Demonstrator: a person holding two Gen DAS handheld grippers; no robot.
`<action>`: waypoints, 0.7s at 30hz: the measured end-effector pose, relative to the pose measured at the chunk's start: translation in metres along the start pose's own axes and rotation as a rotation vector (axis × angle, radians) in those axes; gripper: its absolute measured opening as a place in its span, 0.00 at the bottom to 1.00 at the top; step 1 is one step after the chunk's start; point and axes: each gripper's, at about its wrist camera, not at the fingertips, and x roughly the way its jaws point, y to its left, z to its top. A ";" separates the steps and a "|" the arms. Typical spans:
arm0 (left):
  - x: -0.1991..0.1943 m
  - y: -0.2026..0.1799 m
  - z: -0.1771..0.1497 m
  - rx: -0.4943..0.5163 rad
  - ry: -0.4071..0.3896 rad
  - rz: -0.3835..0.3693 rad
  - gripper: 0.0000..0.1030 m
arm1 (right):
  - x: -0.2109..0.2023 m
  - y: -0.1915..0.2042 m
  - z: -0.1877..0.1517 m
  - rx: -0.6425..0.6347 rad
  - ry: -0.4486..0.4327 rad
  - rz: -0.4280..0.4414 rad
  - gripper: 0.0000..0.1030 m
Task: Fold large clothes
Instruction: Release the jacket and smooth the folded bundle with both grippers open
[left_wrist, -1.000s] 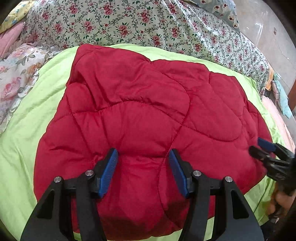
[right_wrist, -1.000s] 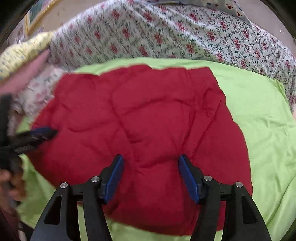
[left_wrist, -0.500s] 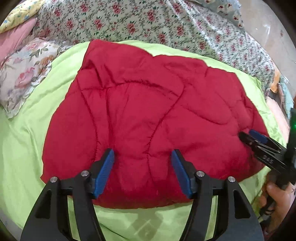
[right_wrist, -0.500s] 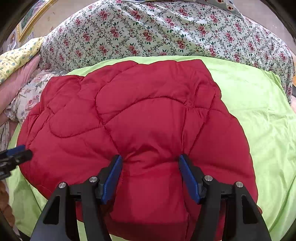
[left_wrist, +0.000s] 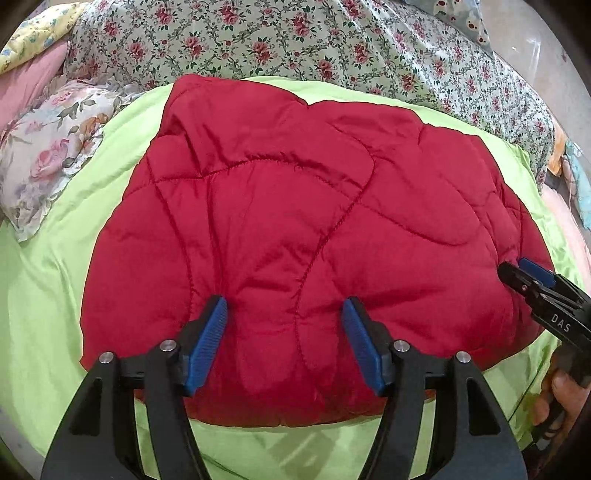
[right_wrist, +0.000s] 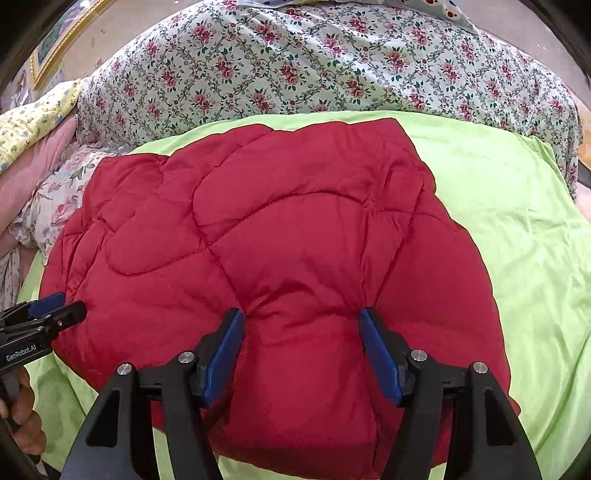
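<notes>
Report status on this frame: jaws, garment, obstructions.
Left gripper, right gripper: jaws just easing open, red quilted garment pinched between. Garment lies folded on green sheet. Nothing obstructing.

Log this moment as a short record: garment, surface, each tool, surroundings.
garment: red quilted garment, puffy, lying flat
surface: lime green sheet
left tool: pads press a puffed ridge near the garment's near edge; jaws have just been opening
right tool: pads press a similar ridge further along that edge; jaws have just been opening
behind: floral bedcover
side: floral pillow
</notes>
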 end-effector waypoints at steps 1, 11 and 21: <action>0.000 0.000 0.000 0.001 0.001 0.000 0.63 | -0.002 0.001 -0.001 0.003 -0.002 -0.004 0.64; -0.002 0.003 0.000 -0.005 0.002 -0.013 0.63 | -0.030 0.014 -0.003 -0.006 -0.050 0.054 0.65; -0.011 0.012 0.027 -0.022 -0.016 -0.013 0.63 | -0.018 0.018 0.011 -0.038 -0.018 0.087 0.65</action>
